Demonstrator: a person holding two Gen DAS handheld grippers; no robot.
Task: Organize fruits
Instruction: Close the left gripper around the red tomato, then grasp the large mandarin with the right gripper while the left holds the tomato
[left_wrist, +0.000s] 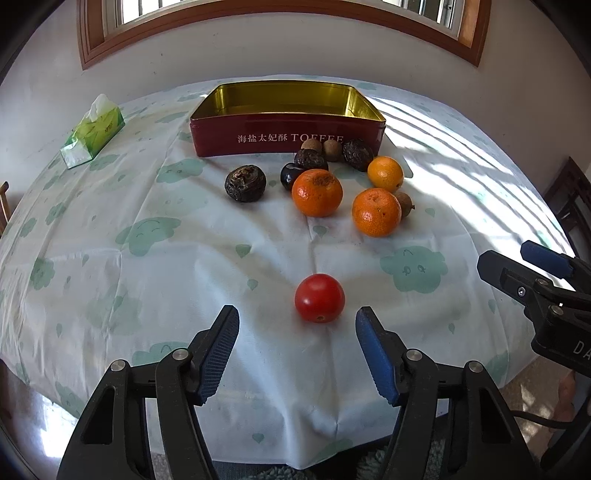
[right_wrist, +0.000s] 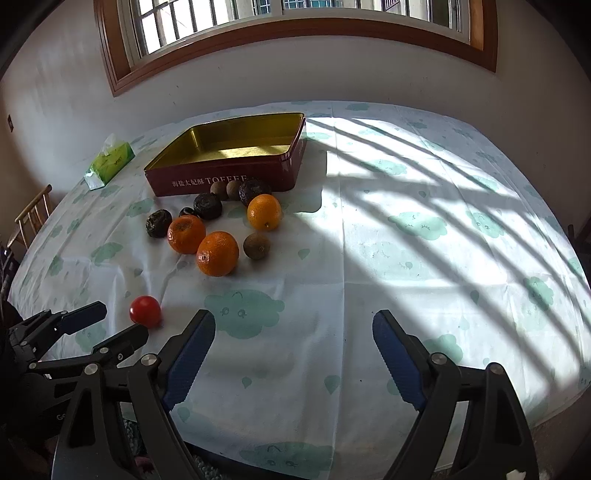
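A red tomato (left_wrist: 319, 298) (right_wrist: 145, 311) lies on the cloud-print tablecloth, just ahead of my left gripper (left_wrist: 297, 312) (right_wrist: 122, 319). That gripper's jaws stand apart, one on each side of the tomato, and neither pad touches it. Farther back lie three oranges (left_wrist: 317, 192) (right_wrist: 217, 253), several dark wrinkled fruits (left_wrist: 245, 182) (right_wrist: 159, 222) and small brown round ones (left_wrist: 404, 203) (right_wrist: 256, 245). Behind them stands an open red toffee tin (left_wrist: 258, 127) (right_wrist: 288, 173), gold inside and empty. My right gripper (right_wrist: 293, 315) (left_wrist: 506, 253) is open over bare cloth to the right of the tomato.
A green tissue box (left_wrist: 94, 131) (right_wrist: 109, 164) sits at the back left of the table. A wooden chair (right_wrist: 33, 214) stands beyond the left edge. Striped sunlight falls across the cloth (right_wrist: 424, 192) on the right. A white wall and a window lie behind the table.
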